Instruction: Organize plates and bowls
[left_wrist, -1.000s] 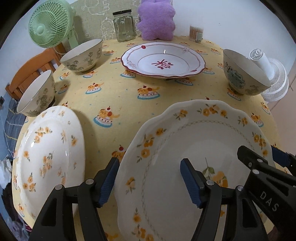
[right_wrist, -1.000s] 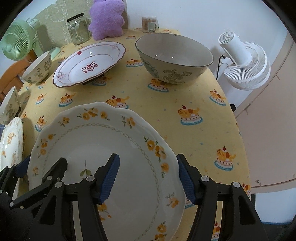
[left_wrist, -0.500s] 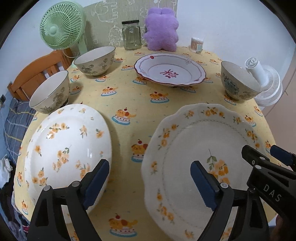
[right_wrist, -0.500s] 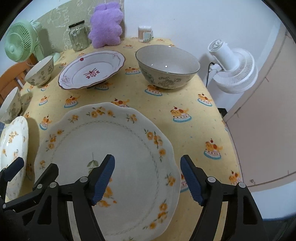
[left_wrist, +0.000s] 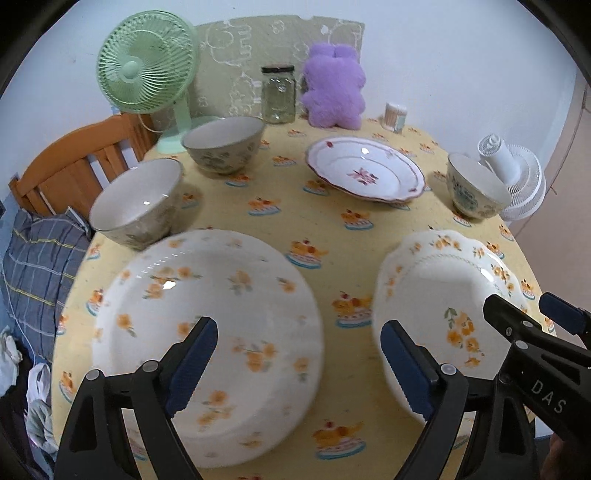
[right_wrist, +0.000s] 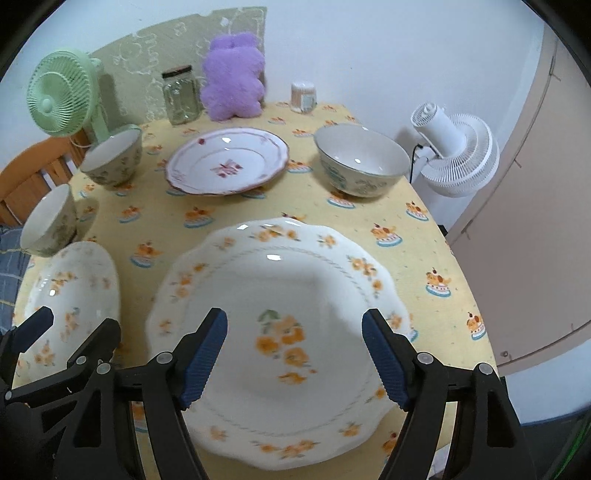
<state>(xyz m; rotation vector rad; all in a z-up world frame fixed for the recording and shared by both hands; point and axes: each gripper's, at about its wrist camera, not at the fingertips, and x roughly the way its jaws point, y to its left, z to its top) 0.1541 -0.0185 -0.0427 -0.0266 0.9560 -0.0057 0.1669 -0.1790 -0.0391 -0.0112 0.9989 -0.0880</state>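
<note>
A scalloped white plate with orange flowers (right_wrist: 280, 280) lies flat on the yellow tablecloth, and my right gripper (right_wrist: 295, 358) hangs open above its near half, touching nothing. A round flowered plate (left_wrist: 207, 302) lies to its left, under my open, empty left gripper (left_wrist: 299, 369). In the left wrist view the scalloped plate (left_wrist: 443, 295) shows on the right with the right gripper (left_wrist: 528, 314) over it. Further back stand a red-patterned plate (right_wrist: 229, 162) and three patterned bowls: one at the right (right_wrist: 362, 158), two at the left (left_wrist: 136, 203) (left_wrist: 225, 147).
Along the wall stand a green fan (left_wrist: 144, 62), a glass jar (left_wrist: 279, 94), a purple plush toy (left_wrist: 334, 85) and a toothpick holder (left_wrist: 395, 116). A white fan (right_wrist: 454, 155) stands past the table's right edge. A wooden chair (left_wrist: 74, 162) sits at the left.
Both grippers have pulled back and risen from the scalloped plate's rims, and their jaws have widened. The left gripper has swung left and is now over the round plate.
</note>
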